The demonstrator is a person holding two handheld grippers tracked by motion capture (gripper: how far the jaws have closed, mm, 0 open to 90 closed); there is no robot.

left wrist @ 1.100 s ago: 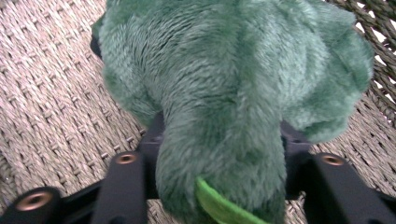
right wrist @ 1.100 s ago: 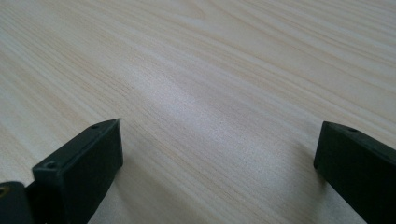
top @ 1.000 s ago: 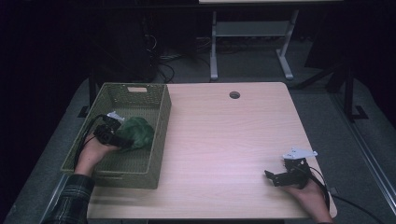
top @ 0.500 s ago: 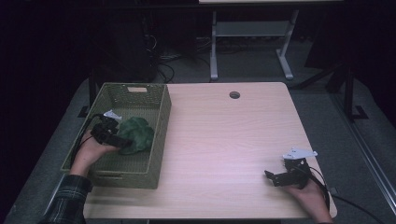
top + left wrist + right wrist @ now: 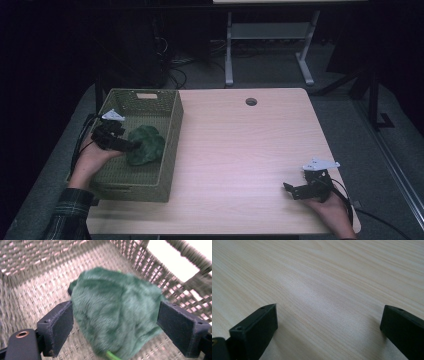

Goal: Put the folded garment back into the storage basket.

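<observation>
A: What lies around the left claw?

B: It hangs inside the olive woven basket, which stands at the left edge of the pale wooden worktop; the basket's perforated walls rise on every side of it, and in the left gripper view the far wall with its handle cut-out stands close behind the green plush toy; a round cable hole sits near the worktop's far edge, and a white metal stand is on the dark floor beyond, well apart from the work.

A: And the toy itself?

B: It lies on the basket floor toward the right wall; it sits between the left claw's jaws, which stand wide apart with no pad pressing the fur; a thin bright green cord pokes out at its near edge.

A: The right claw?

B: Low over bare worktop near the front right corner, jaws spread wide with wood grain between them.

A: What has changed from a second ago?

B: The left claw's jaws have just been opening, with the toy between them; the left hand has lifted a little and drawn back toward the basket's left wall; the toy rests in the same spot; the right hand has kept its place.
</observation>
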